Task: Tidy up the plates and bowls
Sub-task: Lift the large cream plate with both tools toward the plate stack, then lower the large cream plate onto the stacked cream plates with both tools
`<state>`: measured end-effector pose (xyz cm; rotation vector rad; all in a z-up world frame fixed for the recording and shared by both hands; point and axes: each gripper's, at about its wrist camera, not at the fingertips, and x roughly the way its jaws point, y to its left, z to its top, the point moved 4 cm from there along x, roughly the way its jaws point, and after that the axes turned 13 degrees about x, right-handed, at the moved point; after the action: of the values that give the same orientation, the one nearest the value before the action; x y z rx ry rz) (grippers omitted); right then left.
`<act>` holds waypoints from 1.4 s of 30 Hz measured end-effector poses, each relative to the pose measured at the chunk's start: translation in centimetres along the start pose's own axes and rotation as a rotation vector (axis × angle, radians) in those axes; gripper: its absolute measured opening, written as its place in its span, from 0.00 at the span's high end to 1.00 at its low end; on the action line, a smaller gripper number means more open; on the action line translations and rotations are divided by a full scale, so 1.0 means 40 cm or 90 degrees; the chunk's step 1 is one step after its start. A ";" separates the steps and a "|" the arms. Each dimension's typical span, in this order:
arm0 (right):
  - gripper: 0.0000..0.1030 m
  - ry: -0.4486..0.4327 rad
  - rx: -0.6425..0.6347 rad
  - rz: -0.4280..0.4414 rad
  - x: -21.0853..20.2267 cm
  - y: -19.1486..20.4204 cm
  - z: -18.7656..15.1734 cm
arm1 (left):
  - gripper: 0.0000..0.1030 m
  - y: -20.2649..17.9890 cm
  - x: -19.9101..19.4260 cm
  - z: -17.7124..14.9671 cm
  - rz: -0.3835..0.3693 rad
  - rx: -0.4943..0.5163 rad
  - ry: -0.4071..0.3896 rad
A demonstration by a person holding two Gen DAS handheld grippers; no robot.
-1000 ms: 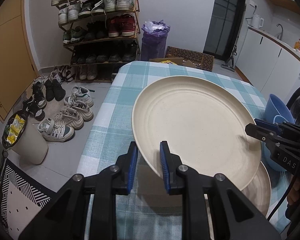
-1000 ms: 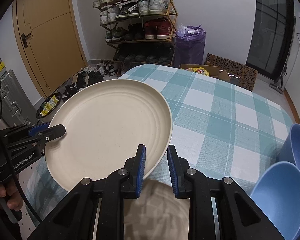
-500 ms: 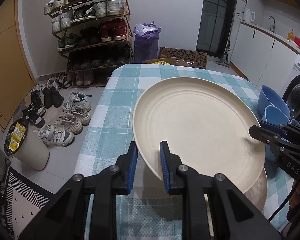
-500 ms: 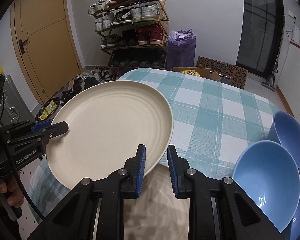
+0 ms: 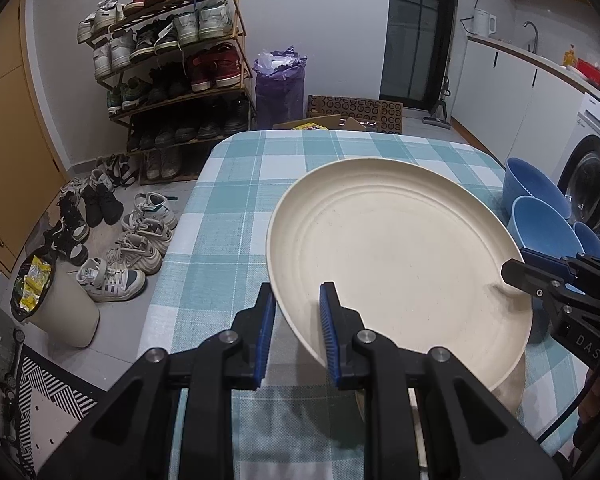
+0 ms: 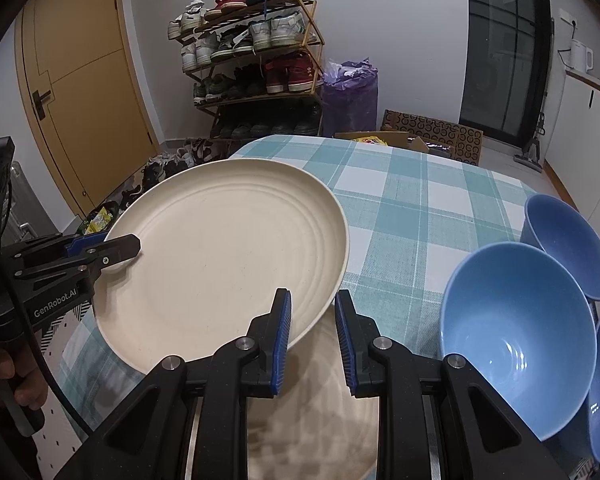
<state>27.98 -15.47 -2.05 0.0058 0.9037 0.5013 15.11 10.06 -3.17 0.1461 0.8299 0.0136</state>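
Upper plate (image 5: 396, 256): you hold it lifted and tilted above the bench (image 5: 236, 216), its rim caught on two sides.
Left gripper (image 5: 296, 336): your jaws are clamped on the plate's near-left rim, one blue pad above, one below.
Right gripper (image 6: 312, 336): the near-right rim sits between your jaws, with the left pad on the top face; I cannot tell whether the right pad touches, so the grip is unclear.
Lower plate (image 6: 320, 408): lies flat on the bench right under the lifted one, in its shadow.
Look of the plates: round, cream, matte, with shallow concentric ridges inside a low raised rim.
Bowls (image 6: 516, 332): three glossy blue bowls, deep and smooth, crowd the right edge of the bench, close together.
Bench cover: woven cloth in teal-and-white checks.
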 end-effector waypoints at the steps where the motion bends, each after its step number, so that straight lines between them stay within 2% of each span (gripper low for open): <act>1: 0.78 -0.001 0.002 0.000 -0.005 -0.003 -0.004 | 0.80 -0.005 -0.004 -0.001 0.001 0.003 -0.001; 22: 0.78 -0.006 0.020 -0.009 -0.067 -0.048 -0.093 | 0.80 -0.074 -0.041 -0.040 -0.009 0.028 -0.008; 30: 0.78 0.010 0.027 -0.012 -0.063 -0.071 -0.138 | 0.80 -0.103 -0.034 -0.074 -0.018 0.023 -0.003; 42: 0.78 0.000 0.035 -0.024 -0.096 -0.104 -0.176 | 0.80 -0.156 -0.033 -0.108 -0.024 0.042 -0.003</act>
<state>22.42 -22.18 -4.47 0.0395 0.9154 0.4410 10.77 4.32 -5.91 0.1930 0.8283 -0.0497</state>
